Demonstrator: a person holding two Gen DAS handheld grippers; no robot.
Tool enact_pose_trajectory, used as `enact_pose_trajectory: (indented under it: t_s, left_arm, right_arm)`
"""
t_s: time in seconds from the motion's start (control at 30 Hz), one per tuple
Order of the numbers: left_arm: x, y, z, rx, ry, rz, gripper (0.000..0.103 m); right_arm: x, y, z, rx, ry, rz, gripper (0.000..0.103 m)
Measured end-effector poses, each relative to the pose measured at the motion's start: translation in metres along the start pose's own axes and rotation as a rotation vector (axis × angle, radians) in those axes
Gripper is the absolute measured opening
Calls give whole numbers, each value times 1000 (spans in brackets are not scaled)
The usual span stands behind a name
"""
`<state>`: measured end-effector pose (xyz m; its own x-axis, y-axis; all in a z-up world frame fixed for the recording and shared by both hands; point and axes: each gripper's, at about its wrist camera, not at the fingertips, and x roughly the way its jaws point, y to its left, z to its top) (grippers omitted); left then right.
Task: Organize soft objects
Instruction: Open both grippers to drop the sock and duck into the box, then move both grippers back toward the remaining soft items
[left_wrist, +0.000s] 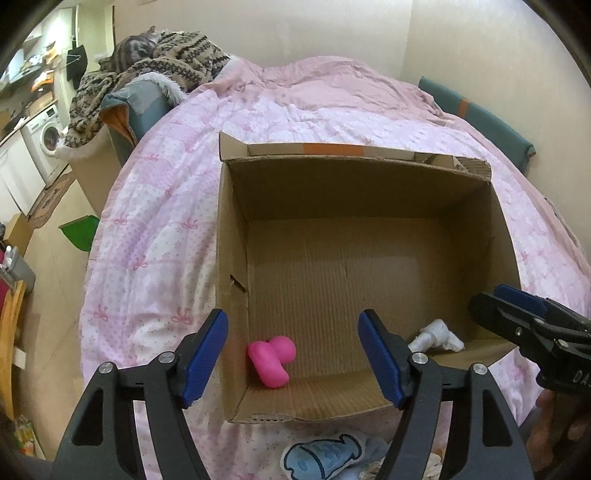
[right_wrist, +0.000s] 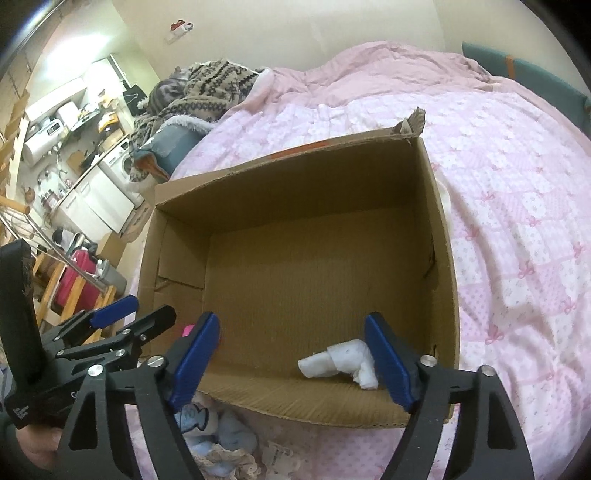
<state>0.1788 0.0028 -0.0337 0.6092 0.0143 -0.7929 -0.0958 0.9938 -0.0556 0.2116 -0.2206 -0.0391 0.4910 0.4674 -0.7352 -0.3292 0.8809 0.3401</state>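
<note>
Cardboard box (left_wrist: 369, 192) rim, pink toy (left_wrist: 271, 360) cornered, floor mostly bare

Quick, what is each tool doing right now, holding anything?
Left tool: open, holding nothing; pink toy lies below.
Right tool: open, holding nothing; white cloth lies below.

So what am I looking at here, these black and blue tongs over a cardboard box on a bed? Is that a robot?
No robot: a person holds a two-finger tool in each hand, each with its own camera looking along the fingers. One picture is from the left gripper, the other from the right gripper. Both hang open, holding nothing. Below them a cardboard box sits on a pink quilt. Inside lie a pink soft toy and a white soft piece. A blue plush waits outside.
</note>
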Motion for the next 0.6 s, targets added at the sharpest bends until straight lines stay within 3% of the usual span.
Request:
enact_pose_trajectory:
  t_s: [0.07, 0.2, 0.6]
  left_arm:
    - [-3, 1, 1, -6, -8, -5, 71]
    - [-10, 0, 2, -14, -30, 1, 71]
    - [-33, 3, -4, -18, -49, 6, 72]
  right_arm:
    - [-3, 1, 0, 0, -11, 1, 99]
    - [-6, 1, 3, -1, -21, -22, 103]
    - [-36, 3, -3, 31, -84, 2, 103]
